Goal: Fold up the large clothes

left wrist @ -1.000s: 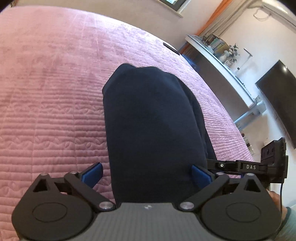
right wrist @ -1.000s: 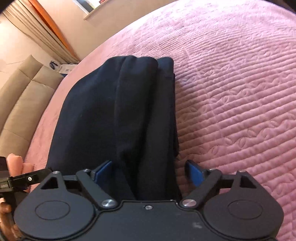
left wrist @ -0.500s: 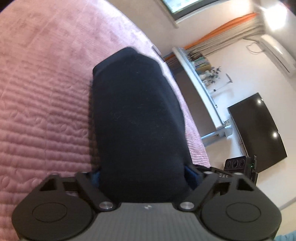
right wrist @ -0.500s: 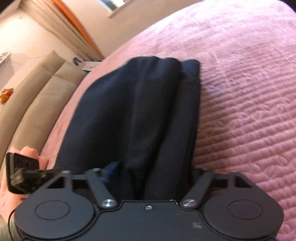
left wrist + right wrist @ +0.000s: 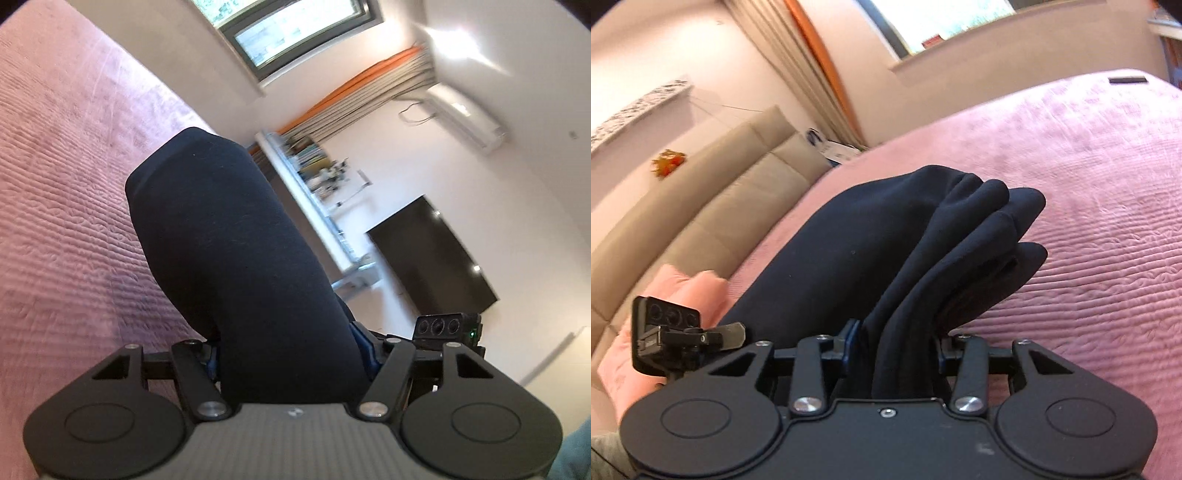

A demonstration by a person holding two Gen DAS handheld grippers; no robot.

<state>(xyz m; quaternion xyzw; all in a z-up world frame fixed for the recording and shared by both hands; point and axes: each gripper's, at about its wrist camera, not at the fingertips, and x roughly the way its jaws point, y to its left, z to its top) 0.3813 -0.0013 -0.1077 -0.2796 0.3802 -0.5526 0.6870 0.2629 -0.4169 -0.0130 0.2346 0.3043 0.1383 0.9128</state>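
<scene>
Behind navy garment (image 5: 236,258), tool (image 5: 291,354) fingertips.

Daylight is pouring in through the window (image 5: 295,33), leaving both views bright. Glare is flaring on the wall beside the air conditioner (image 5: 465,114). Motion blur is smearing the shelf (image 5: 314,173) and sofa (image 5: 701,206). Fisheye distortion is bending the edges, with dark corners.
</scene>
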